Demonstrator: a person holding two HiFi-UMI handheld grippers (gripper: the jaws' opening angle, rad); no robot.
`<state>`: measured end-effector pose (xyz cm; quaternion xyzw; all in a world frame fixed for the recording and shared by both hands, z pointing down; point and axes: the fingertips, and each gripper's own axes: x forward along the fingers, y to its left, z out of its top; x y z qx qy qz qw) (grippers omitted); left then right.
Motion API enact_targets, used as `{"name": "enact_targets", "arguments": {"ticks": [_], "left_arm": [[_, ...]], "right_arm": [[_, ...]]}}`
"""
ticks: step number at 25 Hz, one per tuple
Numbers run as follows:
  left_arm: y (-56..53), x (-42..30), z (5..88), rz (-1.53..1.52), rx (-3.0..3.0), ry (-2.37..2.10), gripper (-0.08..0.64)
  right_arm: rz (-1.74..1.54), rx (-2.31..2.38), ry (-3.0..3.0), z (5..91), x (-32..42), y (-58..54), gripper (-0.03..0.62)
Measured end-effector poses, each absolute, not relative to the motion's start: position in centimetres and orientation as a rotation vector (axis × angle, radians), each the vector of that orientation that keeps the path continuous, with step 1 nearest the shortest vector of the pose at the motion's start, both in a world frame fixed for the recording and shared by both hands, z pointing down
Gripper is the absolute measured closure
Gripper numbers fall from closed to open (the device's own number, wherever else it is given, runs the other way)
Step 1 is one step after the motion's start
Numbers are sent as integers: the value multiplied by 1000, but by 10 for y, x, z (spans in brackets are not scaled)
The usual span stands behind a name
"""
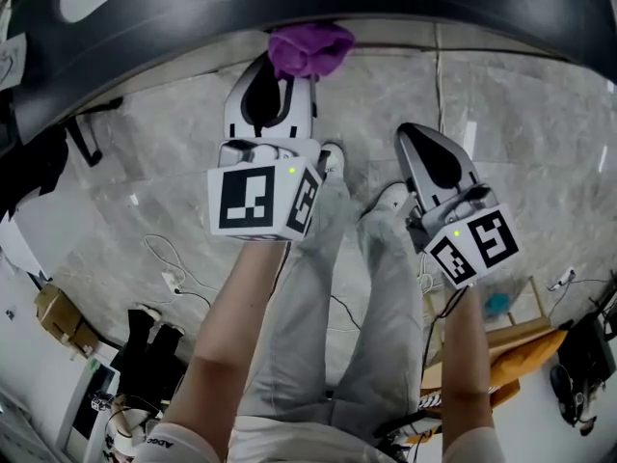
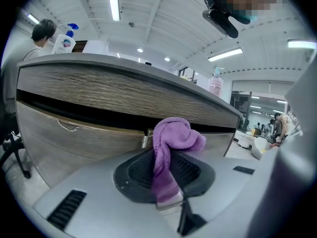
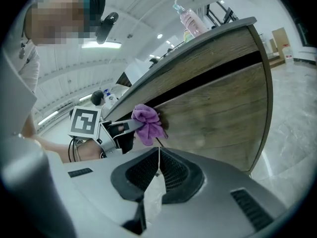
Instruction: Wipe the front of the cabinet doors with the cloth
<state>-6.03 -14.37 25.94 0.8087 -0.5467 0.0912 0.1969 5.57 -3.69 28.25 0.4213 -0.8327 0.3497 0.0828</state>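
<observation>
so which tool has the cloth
The left tool: its jaws are shut on the purple cloth, close to the cabinet door. The right tool is shut with nothing between its jaws.

We wear light grey trousers [image 1: 318, 336], white shoes [image 1: 333, 159] and a white short-sleeved top [image 1: 193, 447] with dark lettering at its hem. Our left gripper [image 1: 284, 70] has a white shell with a black oval inset. Just below the inset sits the left cube [image 1: 260, 201], its faces printed with black-and-white square markers, a small green light near its top corner. To the right of that cube, our right gripper [image 1: 410, 135] is grey-white and bears a like right cube [image 1: 472, 244]. The fingers [image 3: 173, 175] carry black mesh-textured pads. Black cables [image 3: 74, 150] loop round the wrist just behind the left cube.
</observation>
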Motion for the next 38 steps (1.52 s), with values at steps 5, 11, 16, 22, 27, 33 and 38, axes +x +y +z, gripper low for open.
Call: {"name": "enact_targets", "arguments": {"ticks": [5, 11, 16, 22, 27, 33, 38], "left_arm": [[-143, -79, 260, 251, 2243, -1603, 483], [-129, -71, 258, 244, 2231, -1663, 485], [-107, -25, 254, 211, 2242, -1649, 485], [-83, 76, 264, 170, 2255, -1558, 485], [-85, 140, 287, 167, 2270, -1485, 485], [-98, 203, 310, 182, 2261, -1477, 485], [-104, 250, 327, 189, 2243, -1476, 485]], "right_arm": [[1053, 1275, -2500, 283, 55, -39, 563], [1107, 1223, -2490, 303, 68, -18, 563], [1098, 1147, -2510, 305, 96, -7, 563], [1067, 1101, -2510, 307, 163, 2, 563], [1080, 1112, -2493, 319, 205, -1, 563], [1108, 1090, -2490, 335, 253, -1, 563], [1103, 1060, -2497, 340, 289, 2, 563]]}}
